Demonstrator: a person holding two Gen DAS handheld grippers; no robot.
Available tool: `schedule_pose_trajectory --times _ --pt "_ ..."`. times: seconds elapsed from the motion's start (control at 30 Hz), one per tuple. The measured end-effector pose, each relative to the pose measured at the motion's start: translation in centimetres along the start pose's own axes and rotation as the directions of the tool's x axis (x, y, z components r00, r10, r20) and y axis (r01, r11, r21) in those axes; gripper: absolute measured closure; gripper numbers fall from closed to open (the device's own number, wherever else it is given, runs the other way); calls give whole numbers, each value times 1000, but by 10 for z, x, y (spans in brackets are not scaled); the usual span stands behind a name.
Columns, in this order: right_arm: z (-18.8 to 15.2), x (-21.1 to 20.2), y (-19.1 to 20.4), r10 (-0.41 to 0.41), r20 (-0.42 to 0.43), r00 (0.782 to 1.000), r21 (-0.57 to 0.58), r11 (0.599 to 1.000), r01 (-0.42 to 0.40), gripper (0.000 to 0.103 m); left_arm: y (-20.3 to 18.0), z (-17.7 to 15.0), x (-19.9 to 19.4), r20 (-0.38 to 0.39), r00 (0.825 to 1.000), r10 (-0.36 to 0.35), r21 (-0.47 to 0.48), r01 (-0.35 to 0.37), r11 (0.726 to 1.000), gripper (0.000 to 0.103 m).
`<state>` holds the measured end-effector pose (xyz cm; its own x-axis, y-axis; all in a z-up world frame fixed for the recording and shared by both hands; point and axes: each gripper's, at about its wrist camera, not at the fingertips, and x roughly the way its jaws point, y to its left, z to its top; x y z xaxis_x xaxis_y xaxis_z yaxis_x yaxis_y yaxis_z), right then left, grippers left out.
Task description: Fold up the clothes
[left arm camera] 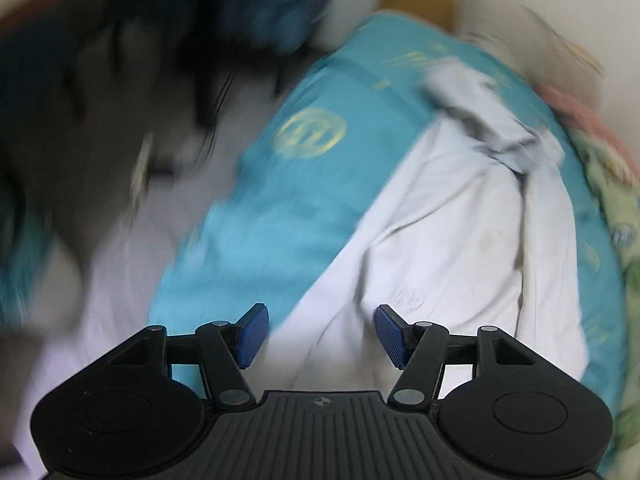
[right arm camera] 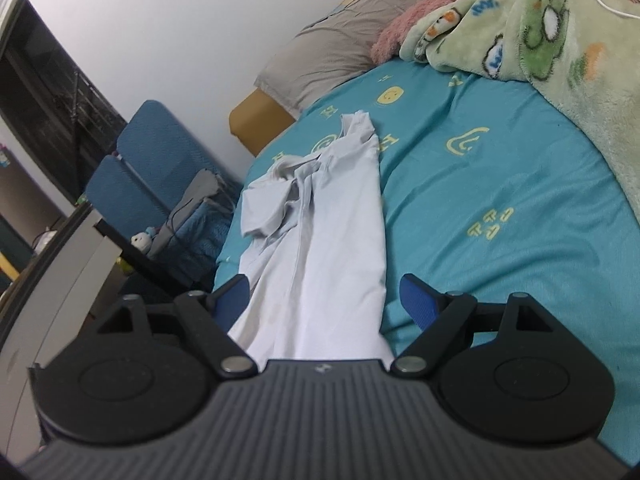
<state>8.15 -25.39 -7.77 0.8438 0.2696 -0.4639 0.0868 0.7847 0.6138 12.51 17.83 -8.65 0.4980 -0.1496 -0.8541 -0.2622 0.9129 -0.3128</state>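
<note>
Bed sheet: yellow printed letters — a clear "H"; other marks unreadable.
White shirt: small chest emblem — illegible.

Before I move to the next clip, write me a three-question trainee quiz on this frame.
1. True or false: the white shirt lies on the teal sheet.
2. The right gripper is: A) shut on the shirt, B) open, C) out of view.
3. What lies against the wall beyond the shirt?

Key: 1 true. 2 B; the left gripper is open too, nothing between its pads. 3 a grey pillow.
</note>
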Motion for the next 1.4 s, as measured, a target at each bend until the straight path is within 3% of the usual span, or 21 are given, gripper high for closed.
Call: schedule_pose_trajectory --times 0.07,0.23,0.43,0.53,0.57,0.6,0.73,0.87,0.97,1.07,1.17,1.4 --pt "-3 -5 2 0 -5 1000 -6 1000 -1 19 11 -3 -5 -9 998 -59 -52 59 997 41" --pt "-9 -12 4 -37 0 999 -38 999 37 19 -26 -18 -13 29 996 -79 147 74 986 42" --pt "-10 -13 -3 -63 -9 998 -19 998 63 19 -43 -37 1 36 997 63 259 -71 963 54" --pt "-11 -11 -2 -68 -13 998 -26 997 68 19 -43 -40 -1 46 997 64 278 -74 958 79" --pt "-11 -10 -2 -70 -15 997 -29 997 69 19 -43 -40 -2 48 998 51 279 -62 958 95" --pt "-11 -10 -1 -69 -17 998 -33 997 68 19 -42 -40 -4 50 998 37 282 -50 958 100" --pt "-12 -9 1 -60 -24 998 -41 997 59 19 -41 -38 -20 40 999 1 288 -12 957 103" --pt "-11 -8 3 -47 -22 999 -45 998 46 19 -27 -31 -31 -3 999 38 233 -36 972 103" --pt "-10 -5 7 -42 -21 999 -57 998 40 19 -17 -27 -37 -30 999 33 203 -26 979 99" --pt "-12 -4 13 -43 -17 999 -91 995 41 19 -22 -29 -49 13 1000 24 235 -26 972 82" --pt "-13 -6 18 -43 -7 999 -118 992 42 19 -43 -36 -61 93 996 17 325 -47 945 54" --pt "-10 -15 27 -56 63 996 -191 979 67 19 -111 -55 -72 234 967 -98 462 -22 887 23"
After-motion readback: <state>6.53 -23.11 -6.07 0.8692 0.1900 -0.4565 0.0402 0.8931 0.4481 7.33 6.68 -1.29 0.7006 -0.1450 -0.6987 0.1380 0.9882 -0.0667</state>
